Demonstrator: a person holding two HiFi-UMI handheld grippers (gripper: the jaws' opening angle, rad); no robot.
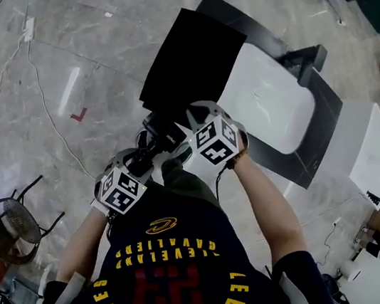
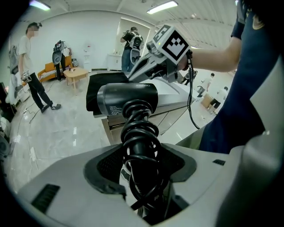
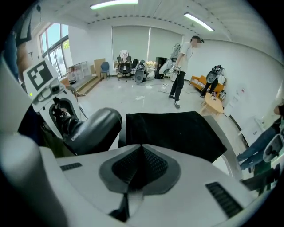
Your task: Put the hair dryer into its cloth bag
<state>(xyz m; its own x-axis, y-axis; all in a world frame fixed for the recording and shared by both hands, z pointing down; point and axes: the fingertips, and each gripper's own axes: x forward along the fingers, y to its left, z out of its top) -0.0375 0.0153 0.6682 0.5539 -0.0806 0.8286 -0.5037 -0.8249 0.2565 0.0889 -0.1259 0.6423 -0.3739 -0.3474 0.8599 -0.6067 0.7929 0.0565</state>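
Observation:
The black hair dryer (image 2: pixel 128 98) has its cord coiled round the handle (image 2: pixel 140 133). My left gripper (image 2: pixel 142 177) is shut on that handle, and the barrel points towards the black cloth bag (image 2: pixel 100 88). The bag (image 1: pixel 193 60) lies flat on the near end of the white table (image 1: pixel 276 104) and hangs over its edge. My right gripper (image 3: pixel 141 148) has its jaws together on the bag's near edge (image 3: pixel 177 128). The dryer (image 3: pixel 95 128) is just left of it. In the head view both grippers sit side by side at the bag's near end, left gripper (image 1: pixel 144 157) and right gripper (image 1: pixel 184 118).
A round wire chair (image 1: pixel 8 228) stands on the marble floor at the left. A white cabinet (image 1: pixel 373 146) adjoins the table on the right. People stand far off (image 2: pixel 33 66), (image 3: pixel 182 66), near a small wooden table (image 2: pixel 73 73).

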